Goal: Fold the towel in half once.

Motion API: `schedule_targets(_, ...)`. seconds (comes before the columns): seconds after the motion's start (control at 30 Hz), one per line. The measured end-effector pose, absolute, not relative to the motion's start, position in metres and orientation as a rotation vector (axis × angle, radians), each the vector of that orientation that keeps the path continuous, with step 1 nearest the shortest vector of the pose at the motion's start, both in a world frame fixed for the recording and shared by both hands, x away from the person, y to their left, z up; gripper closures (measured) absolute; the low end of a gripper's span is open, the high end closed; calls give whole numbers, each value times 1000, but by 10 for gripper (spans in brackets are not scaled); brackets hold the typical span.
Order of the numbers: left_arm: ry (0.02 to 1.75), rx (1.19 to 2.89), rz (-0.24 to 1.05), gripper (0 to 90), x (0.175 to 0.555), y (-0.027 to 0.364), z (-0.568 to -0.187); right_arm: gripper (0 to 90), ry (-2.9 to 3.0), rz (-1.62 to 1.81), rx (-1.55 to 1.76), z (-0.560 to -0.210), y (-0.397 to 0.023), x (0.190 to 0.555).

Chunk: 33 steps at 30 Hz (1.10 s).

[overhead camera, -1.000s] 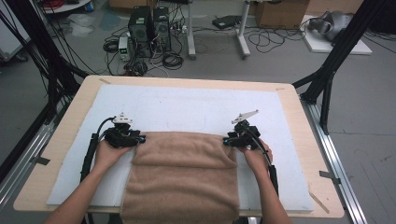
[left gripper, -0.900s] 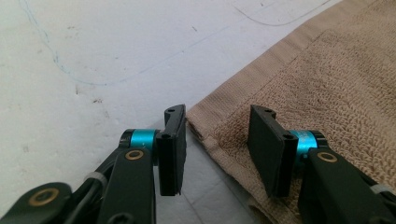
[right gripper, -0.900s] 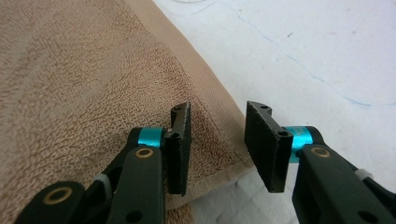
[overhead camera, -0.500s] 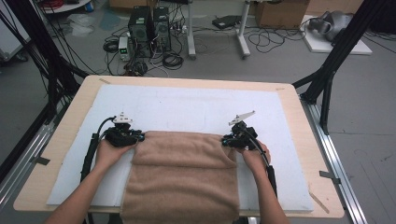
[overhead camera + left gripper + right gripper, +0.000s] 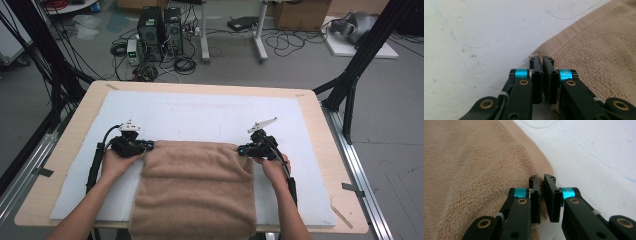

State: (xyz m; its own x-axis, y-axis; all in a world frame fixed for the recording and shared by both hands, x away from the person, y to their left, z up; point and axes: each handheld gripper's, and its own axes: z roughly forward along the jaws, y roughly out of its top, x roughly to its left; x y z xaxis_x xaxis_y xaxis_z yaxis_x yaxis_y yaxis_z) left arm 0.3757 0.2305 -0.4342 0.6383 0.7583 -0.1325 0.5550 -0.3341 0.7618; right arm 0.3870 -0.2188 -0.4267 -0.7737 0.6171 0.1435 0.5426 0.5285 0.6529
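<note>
High view gives me the layout: a tan towel point(image 5: 195, 192) lies on the white mat point(image 5: 200, 112) of the surface point(image 5: 320, 130), its near end hanging over the front edge and its long axis running away from me. My left tool point(image 5: 148, 146) sits at the far left corner, my right tool point(image 5: 243, 149) at the far right corner, so each hand is nearest its own corner and the cloth spreads between and behind the 2. Both sets of jaws have just been closing. From the left gripper view, the left tool point(image 5: 542, 60) is clenched on the hemmed corner of the towel point(image 5: 599, 55); from the right gripper view, the right tool point(image 5: 542, 178) pinches the towel point(image 5: 474, 170) edge likewise. I judge the coming move a fold, carrying both corners back toward me.
</note>
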Motion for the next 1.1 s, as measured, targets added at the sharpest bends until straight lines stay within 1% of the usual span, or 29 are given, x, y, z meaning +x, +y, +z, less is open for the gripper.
schedule_targets(0.1,1021,2004,298,865,372,235,-428,838,2655,1117,973,-420,-219,381)
schedule_targets(0.23,953,1992,289,866,355,237,-413,837,2651,1193,927,-407,-224,370)
schedule_targets(0.3,898,1993,318,866,341,237,-401,838,2644,1206,883,-399,-226,361)
schedule_targets(0.43,781,1992,300,866,308,242,-381,836,2665,1274,767,-380,-232,334)
schedule_targets(0.47,739,1993,260,865,297,244,-377,836,2664,1290,739,-376,-233,328)
schedule_targets(0.5,674,1989,191,862,287,247,-375,829,2691,1329,677,-370,-234,316)
schedule_targets(0.53,635,2009,168,857,280,249,-375,800,2737,1399,614,-367,-235,306)
schedule_targets(0.57,624,2018,162,827,277,250,-375,748,2758,1415,584,-366,-236,300)
schedule_targets(0.6,636,2023,177,749,274,251,-378,690,2755,1397,582,-366,-236,297)
schedule_targets(0.63,640,2030,189,702,275,252,-379,673,2749,1353,603,-367,-237,296)
schedule_targets(0.73,712,2024,260,640,288,253,-387,606,2740,1308,700,-379,-239,306)
schedule_targets(0.8,737,2010,306,638,296,252,-390,557,2714,1251,758,-387,-238,314)
schedule_targets(0.83,749,2020,338,640,302,250,-392,556,2704,1230,766,-390,-237,318)
schedule_targets(0.93,802,2057,351,640,320,245,-404,539,2669,1183,815,-399,-235,330)
schedule_targets(1.07,852,2098,307,578,337,238,-422,511,2653,1118,860,-409,-235,341)
schedule_targets(1.1,855,2115,313,561,340,236,-425,502,2667,1108,867,-413,-235,344)
